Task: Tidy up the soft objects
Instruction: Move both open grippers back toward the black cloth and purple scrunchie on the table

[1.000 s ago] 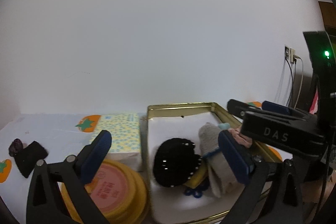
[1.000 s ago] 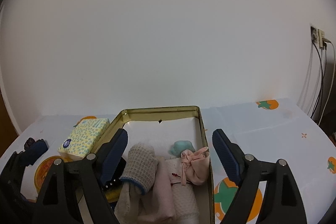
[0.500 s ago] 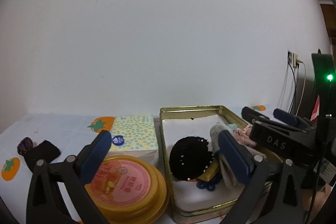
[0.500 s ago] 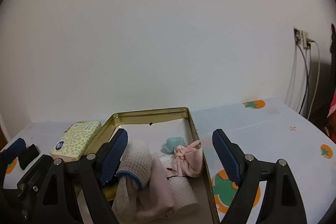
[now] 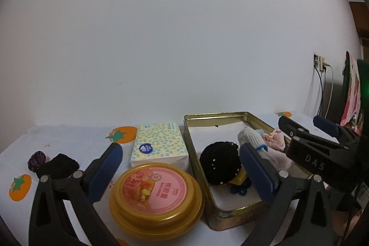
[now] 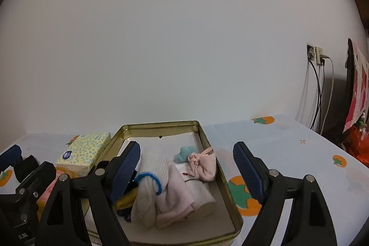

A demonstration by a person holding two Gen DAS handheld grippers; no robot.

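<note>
Gaping wide and holding nothing, the left gripper and right gripper hover beside the gold tin of rolled cloths.

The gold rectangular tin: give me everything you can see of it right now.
The gold rectangular tin looks like metal and sits open, with no lid on it, flat on the fruit-print tablecloth. It has a white lining. Inside lie rolled cloths in white and pink, a knotted pink pouch, a teal piece and a black beaded item. The round yellow container sits close by its left wall; contact is unclear.
</note>
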